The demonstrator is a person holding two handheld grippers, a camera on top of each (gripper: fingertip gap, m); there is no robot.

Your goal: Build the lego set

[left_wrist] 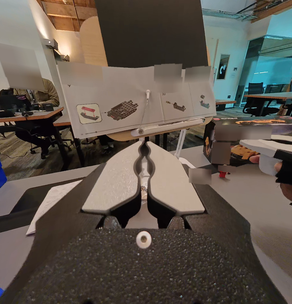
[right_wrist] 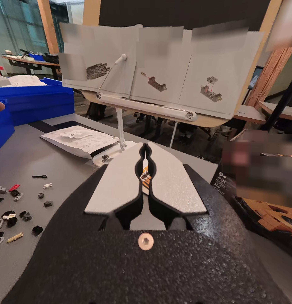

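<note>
My left gripper (left_wrist: pixel 144 144) is shut and holds nothing, raised above the grey table (left_wrist: pixel 232 205) and facing the open instruction booklet (left_wrist: pixel 125 105) on its stand. My right gripper (right_wrist: pixel 146 145) is also shut and empty, facing the same booklet (right_wrist: pixel 158 74). Several loose lego pieces (right_wrist: pixel 18 205), black, grey, red and tan, lie on the table (right_wrist: pixel 27 156) to the left of the right gripper. A small red piece (left_wrist: pixel 223 174) lies on the table in front of the lego box (left_wrist: pixel 224 148). The right gripper's white finger (left_wrist: pixel 260 146), held by a hand, shows at the right edge of the left wrist view.
A white paper bag (right_wrist: pixel 79 141) lies by the stand's foot, with a small clear bag of parts (right_wrist: pixel 105 158) beside it. Blue bins (right_wrist: pixel 35 102) stand at the left. The lego box (right_wrist: pixel 257 197) stands at the right. A person sits at a far desk (left_wrist: pixel 35 113). Some 20 cm of space lies between my two pairs of fingers.
</note>
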